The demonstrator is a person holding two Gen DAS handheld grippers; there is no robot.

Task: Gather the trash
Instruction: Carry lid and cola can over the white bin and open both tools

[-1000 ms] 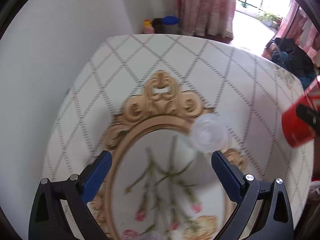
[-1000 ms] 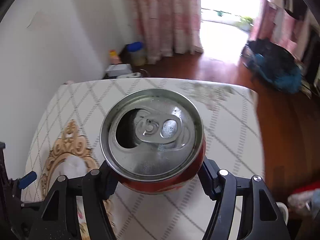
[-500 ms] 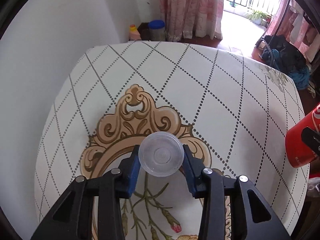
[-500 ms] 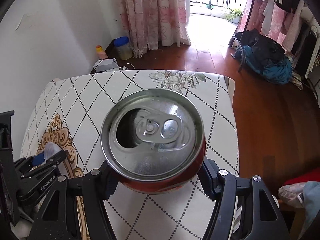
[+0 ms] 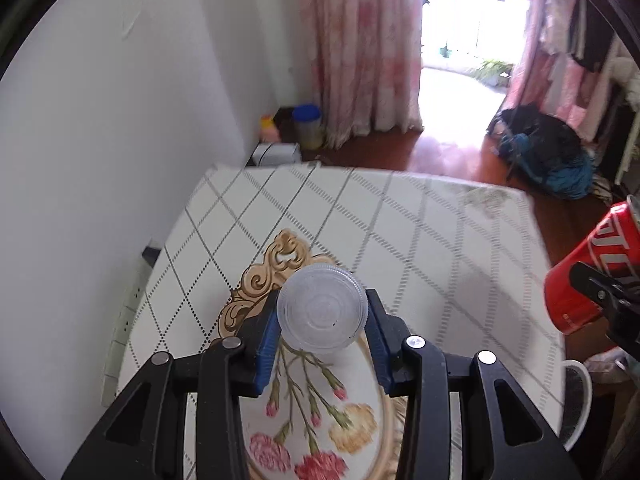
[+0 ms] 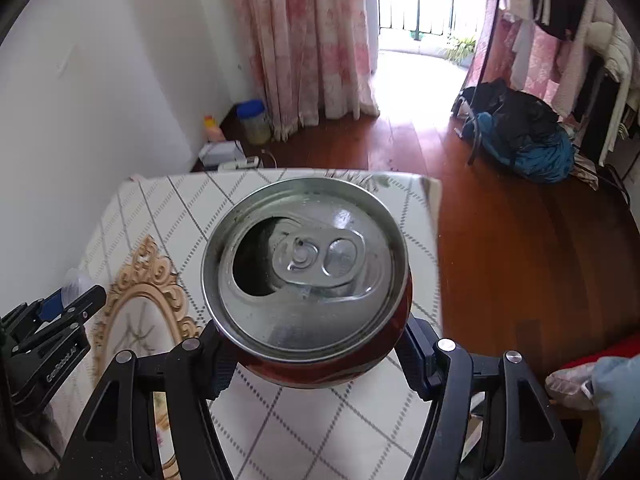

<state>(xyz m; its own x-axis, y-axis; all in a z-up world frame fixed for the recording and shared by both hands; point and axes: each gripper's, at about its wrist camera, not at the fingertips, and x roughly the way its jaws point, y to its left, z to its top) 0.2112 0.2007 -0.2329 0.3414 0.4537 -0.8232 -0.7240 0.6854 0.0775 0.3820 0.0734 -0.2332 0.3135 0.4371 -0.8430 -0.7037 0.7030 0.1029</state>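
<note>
**Both grippers loaded above the table**

We've got the left gripper [image 5: 322,330] clamped tight on a small clear plastic cup [image 5: 322,312], blue pads [image 5: 267,340] pressing its sides, the cup held up off the patterned tablecloth [image 5: 400,232]. Over on the right, we see the right gripper [image 6: 312,354] closed about halfway around an opened red soda can [image 6: 306,268], gripped by its body, top facing the camera, clear of the table. Beyond lies a wooden floor [image 6: 500,240].
</note>
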